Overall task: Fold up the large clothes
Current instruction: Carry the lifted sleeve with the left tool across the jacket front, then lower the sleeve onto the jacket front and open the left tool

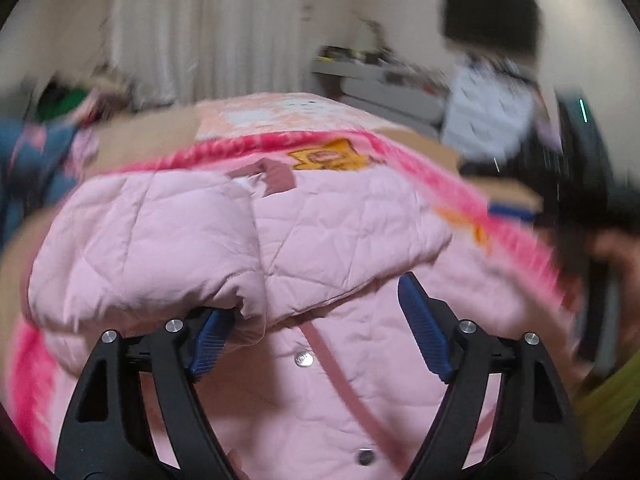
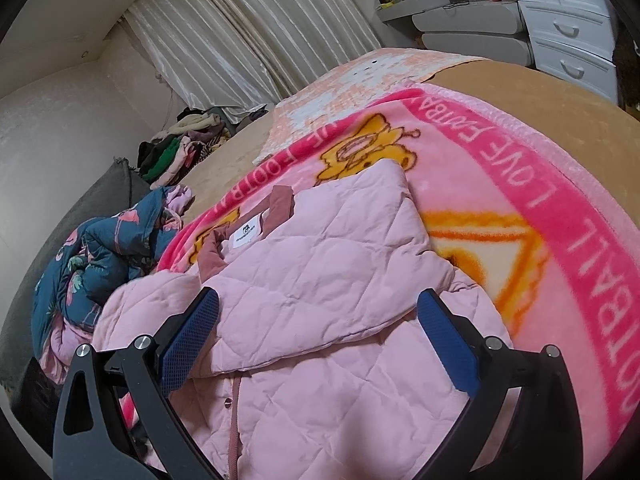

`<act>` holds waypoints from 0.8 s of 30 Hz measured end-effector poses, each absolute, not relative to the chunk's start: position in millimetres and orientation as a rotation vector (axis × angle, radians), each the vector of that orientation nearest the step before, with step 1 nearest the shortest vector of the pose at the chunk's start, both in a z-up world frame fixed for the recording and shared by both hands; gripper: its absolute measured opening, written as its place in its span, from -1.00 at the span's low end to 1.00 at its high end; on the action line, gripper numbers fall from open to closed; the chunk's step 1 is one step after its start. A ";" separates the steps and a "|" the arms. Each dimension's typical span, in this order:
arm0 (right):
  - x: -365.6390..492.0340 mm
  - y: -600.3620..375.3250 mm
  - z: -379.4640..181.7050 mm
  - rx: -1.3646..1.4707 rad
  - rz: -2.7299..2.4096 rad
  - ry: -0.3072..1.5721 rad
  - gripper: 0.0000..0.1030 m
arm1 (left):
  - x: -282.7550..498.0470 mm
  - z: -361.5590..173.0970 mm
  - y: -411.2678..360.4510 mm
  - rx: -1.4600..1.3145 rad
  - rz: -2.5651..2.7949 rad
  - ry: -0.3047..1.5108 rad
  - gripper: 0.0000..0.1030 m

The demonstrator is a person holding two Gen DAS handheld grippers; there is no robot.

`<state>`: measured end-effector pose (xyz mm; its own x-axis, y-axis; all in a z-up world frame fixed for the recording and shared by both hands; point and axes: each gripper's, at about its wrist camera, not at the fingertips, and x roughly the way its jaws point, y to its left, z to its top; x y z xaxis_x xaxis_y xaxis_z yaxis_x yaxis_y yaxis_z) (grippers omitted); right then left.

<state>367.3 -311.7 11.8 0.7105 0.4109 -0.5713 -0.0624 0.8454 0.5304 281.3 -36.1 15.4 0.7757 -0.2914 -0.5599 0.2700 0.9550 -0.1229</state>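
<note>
A pink quilted jacket [image 1: 256, 240] lies on a bright pink printed blanket [image 1: 400, 152] on the bed, both sleeves folded across its front. It also shows in the right wrist view [image 2: 320, 280], with a dark pink collar and a white label [image 2: 245, 233]. My left gripper [image 1: 316, 328] is open just above the jacket's snap-button front; a fold of sleeve rests on its left fingertip [image 1: 210, 340]. My right gripper [image 2: 316, 332] is open and empty over the jacket's lower half.
A blue flowered garment [image 2: 100, 264] lies crumpled left of the jacket. A pile of clothes [image 2: 180, 148] sits by the curtains. White drawers [image 2: 568, 24] and a cluttered desk [image 2: 452, 4] stand at the back right. A person [image 1: 488, 92] stands beyond the bed.
</note>
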 end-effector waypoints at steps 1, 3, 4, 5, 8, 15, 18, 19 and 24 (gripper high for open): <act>367.3 -311.3 11.8 0.506 0.276 0.740 0.92 | 279.6 17.4 -25.7 -0.123 -0.287 0.613 0.45; 367.4 -310.8 11.7 0.502 0.279 0.741 0.92 | 277.1 19.0 -10.2 -0.234 -0.253 0.613 0.48; 367.4 -310.8 11.6 0.502 0.282 0.740 0.92 | 275.2 19.5 1.0 -0.306 -0.227 0.609 0.52; 367.5 -310.4 11.7 0.503 0.283 0.739 0.92 | 273.5 20.1 7.7 -0.345 -0.208 0.602 0.53; 367.4 -309.9 12.6 0.501 0.283 0.737 0.92 | 266.0 22.8 29.2 -0.443 -0.134 0.559 0.54; 368.2 -310.8 13.1 0.500 0.284 0.738 0.92 | 268.1 19.8 64.3 -0.559 -0.058 0.535 -0.76; 368.2 -311.3 14.6 0.501 0.290 0.735 0.92 | 264.0 20.6 79.7 -0.615 -0.025 0.517 -0.69; 368.1 -311.5 15.2 0.503 0.293 0.733 0.92 | 261.9 21.3 84.3 -0.644 -0.013 0.509 -0.46; 367.2 -312.7 16.2 0.510 0.302 0.731 0.92 | 259.9 18.3 104.8 -0.799 -0.040 0.497 0.29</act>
<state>367.2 -312.7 16.2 0.7098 0.4321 -0.5563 -0.0863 0.8372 0.5401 259.9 104.8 18.3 0.8845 -0.2184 -0.4123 -0.1503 0.7031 -0.6951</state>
